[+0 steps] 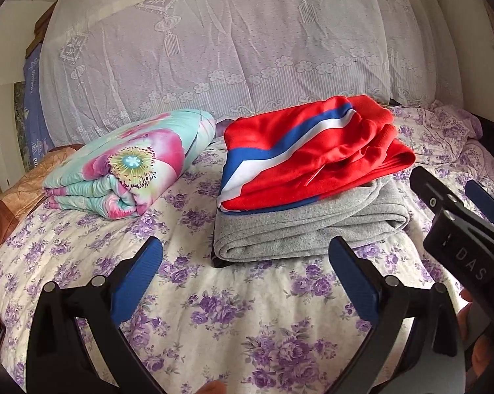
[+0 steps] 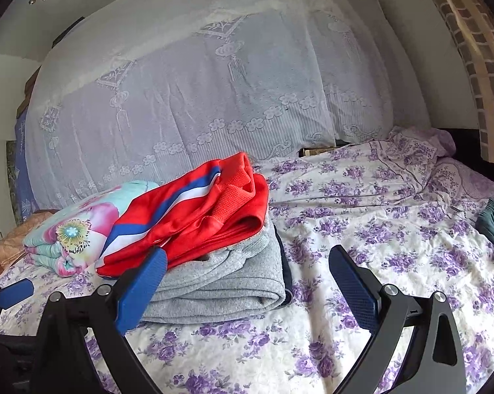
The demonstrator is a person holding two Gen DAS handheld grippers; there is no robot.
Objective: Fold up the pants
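No real containers here, so the closest thing we've got is the bed [image 1: 247,312] itself, covered in a cream sheet with purple roses, holding everything. On it sits a stack: a folded grey fleecy garment [image 1: 299,229] at the bottom, with a shiny red garment [image 1: 312,151] with blue and white stripes folded on top. We honestly can't tell which of these are the pants. A dark edge peeks out under the grey piece, too little showing to identify.

Left of the stack, just apart from it, is a rolled floral quilt [image 1: 128,164], puffy, in mint and pink. Behind everything hangs a white lace cover [image 1: 230,42] with tassel patterns. On the right wrist view, something dark teal [image 2: 493,223] is cut off at the edge, can't make it out.

Our left gripper [image 1: 247,262] has its blue ribbed pads spread wide, holding nothing. Same for our right gripper [image 2: 247,272], jaws wide apart and empty, near the stack's front.
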